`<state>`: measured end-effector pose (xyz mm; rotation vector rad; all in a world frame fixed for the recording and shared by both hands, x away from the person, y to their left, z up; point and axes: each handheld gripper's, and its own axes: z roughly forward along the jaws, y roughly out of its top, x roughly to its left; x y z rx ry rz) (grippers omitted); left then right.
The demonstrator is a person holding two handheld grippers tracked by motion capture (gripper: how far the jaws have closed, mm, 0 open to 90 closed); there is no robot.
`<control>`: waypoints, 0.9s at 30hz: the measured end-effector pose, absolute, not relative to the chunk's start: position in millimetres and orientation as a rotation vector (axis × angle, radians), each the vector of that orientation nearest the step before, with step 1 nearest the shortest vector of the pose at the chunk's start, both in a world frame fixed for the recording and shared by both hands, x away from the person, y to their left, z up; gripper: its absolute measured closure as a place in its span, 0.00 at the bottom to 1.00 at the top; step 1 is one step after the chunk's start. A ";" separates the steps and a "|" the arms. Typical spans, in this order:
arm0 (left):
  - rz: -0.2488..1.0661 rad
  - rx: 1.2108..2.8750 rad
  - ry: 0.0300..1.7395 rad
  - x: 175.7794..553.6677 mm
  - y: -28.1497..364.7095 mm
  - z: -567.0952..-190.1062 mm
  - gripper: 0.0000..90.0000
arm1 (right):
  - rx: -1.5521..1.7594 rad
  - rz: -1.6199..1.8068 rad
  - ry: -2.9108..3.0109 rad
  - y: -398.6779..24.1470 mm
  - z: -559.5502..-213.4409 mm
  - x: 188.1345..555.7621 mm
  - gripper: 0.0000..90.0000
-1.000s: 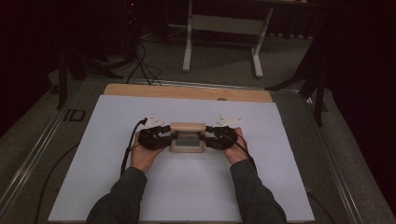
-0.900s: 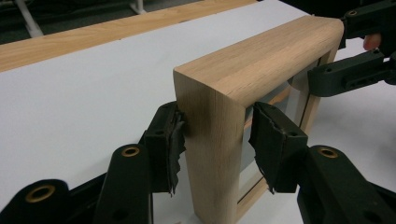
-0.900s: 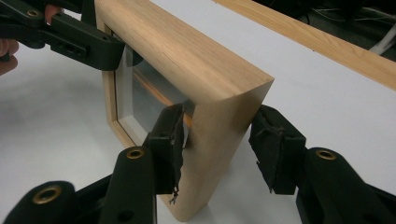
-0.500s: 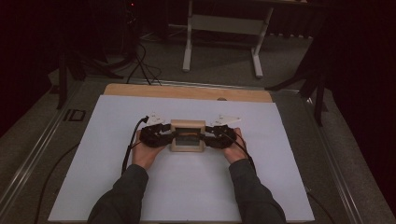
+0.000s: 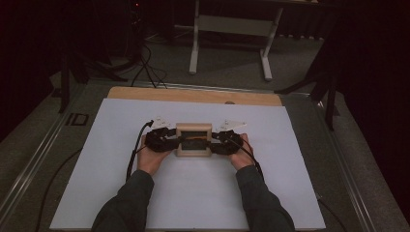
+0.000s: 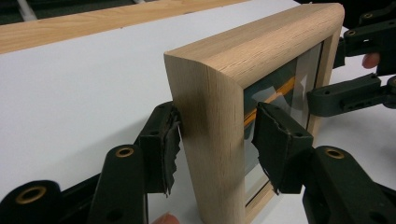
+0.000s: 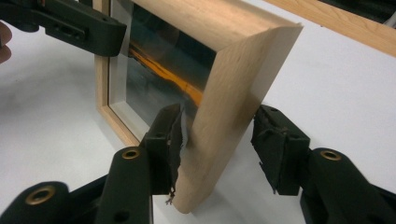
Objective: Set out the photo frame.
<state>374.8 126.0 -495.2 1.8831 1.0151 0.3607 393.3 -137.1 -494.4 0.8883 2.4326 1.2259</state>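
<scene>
The frame [image 5: 193,140] stands on edge mid-table on the white sheet [image 5: 300,193], between the left gripper [image 6: 215,140] and right gripper [image 7: 217,140]. Both sets of jaws have just been opening around its side rails, with gaps at the pads. Let go entirely, I'd say it could tip flat onto its glass.

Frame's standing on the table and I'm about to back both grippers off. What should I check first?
1. Frame bottom edge down on the white table: ok.
2. Left gripper jaws have just been opening, frame side between them: ok.
3. Right gripper the same: ok.
4. All pads off the wood: not ok, one pad of each gripper looks to be touching.
5. Frame stands unaided: cannot tell.
</scene>
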 end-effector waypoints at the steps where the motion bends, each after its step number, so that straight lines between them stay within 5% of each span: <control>1: 0.353 1.886 1.001 374.8 126.4 -495.1 0.56 | 0.889 1.229 2.435 -137.2 -494.8 393.1 0.58; 27: 0.319 1.865 1.036 376.1 130.4 -496.1 0.43 | 0.919 1.250 2.444 -139.7 -496.7 394.1 0.46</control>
